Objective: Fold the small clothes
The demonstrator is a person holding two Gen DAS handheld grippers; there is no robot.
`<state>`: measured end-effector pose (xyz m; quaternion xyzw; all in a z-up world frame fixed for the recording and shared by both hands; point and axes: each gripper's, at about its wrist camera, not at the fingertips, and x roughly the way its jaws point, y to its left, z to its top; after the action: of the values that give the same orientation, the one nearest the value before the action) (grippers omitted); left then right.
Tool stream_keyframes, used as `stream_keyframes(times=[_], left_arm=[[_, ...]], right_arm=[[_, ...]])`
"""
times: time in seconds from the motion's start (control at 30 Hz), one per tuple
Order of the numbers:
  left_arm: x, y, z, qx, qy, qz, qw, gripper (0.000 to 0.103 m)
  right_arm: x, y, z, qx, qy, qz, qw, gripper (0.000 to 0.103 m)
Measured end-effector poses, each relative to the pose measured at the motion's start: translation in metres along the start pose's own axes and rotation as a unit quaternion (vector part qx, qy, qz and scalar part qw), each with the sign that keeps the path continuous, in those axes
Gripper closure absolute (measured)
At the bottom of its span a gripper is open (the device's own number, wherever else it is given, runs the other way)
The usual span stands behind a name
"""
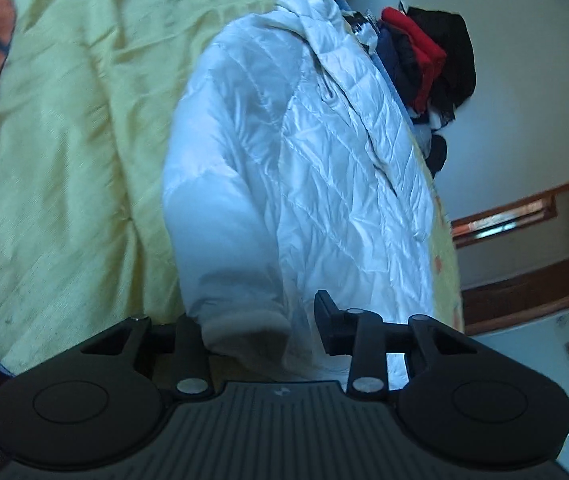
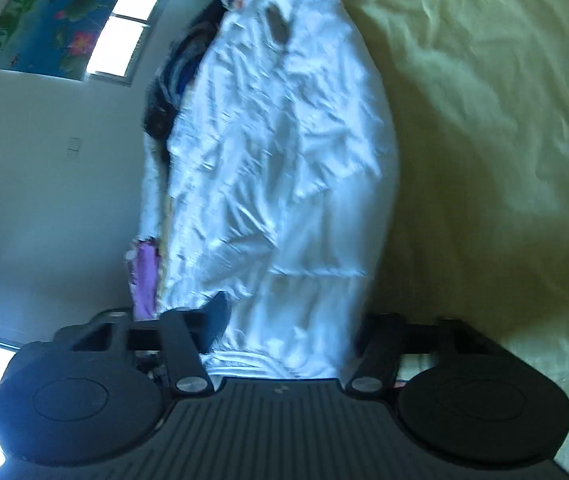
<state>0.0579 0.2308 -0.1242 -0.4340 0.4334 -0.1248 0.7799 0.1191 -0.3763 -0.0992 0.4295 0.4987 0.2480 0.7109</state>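
Both hand-held grippers (image 1: 262, 330) (image 2: 288, 332) spread apart around white quilted jacket (image 1: 296, 184) (image 2: 280, 184), left fingertips hidden by fabric

Bare sheet (image 1: 76, 120) lies free from 9 to 11 o'clock of the jacket (image 1: 284, 160); a clothes pile (image 1: 424, 60) blocks 1 o'clock.

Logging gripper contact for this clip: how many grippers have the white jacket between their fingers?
2. The left gripper straddles the white jacket at a cuffed sleeve end. The right gripper straddles its striped edge. Whether either is clamped tight cannot be told.
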Motion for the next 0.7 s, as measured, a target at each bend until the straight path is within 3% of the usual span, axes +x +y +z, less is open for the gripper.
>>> stream_keyframes(times=[0.03, 0.07, 0.1, 0.13, 0.17, 0.33, 0.7], left_arm=[[0.0, 0.001, 0.0, -0.001, 0.0, -0.001, 1.0, 0.067], [0.0, 0.001, 0.0, 0.001, -0.001, 0.001, 1.0, 0.067], [0.0, 0.0, -0.001, 0.006, -0.003, 0.008, 0.9999, 0.074], [0.0, -0.001, -0.002, 0.011, -0.005, 0.015, 0.9998, 0.08], [0.0, -0.002, -0.003, 0.014, -0.007, 0.021, 0.9997, 0.088], [-0.006, -0.013, -0.006, 0.032, -0.023, 0.017, 0.9991, 0.092], [-0.061, -0.063, -0.021, 0.116, -0.04, -0.052, 0.9911, 0.093]], right_arm=[[0.002, -0.002, -0.001, 0.004, -0.001, 0.001, 1.0, 0.049], [0.002, -0.004, -0.002, 0.008, -0.006, 0.007, 1.0, 0.058], [0.001, -0.006, -0.004, 0.011, -0.013, 0.014, 1.0, 0.065], [0.0, -0.007, -0.005, 0.013, -0.019, 0.024, 0.999, 0.08], [-0.001, -0.008, -0.006, 0.014, -0.022, 0.034, 0.999, 0.083], [-0.006, -0.002, -0.01, -0.006, -0.043, 0.051, 0.998, 0.088], [-0.061, 0.012, -0.025, -0.025, -0.062, 0.103, 0.992, 0.089]])
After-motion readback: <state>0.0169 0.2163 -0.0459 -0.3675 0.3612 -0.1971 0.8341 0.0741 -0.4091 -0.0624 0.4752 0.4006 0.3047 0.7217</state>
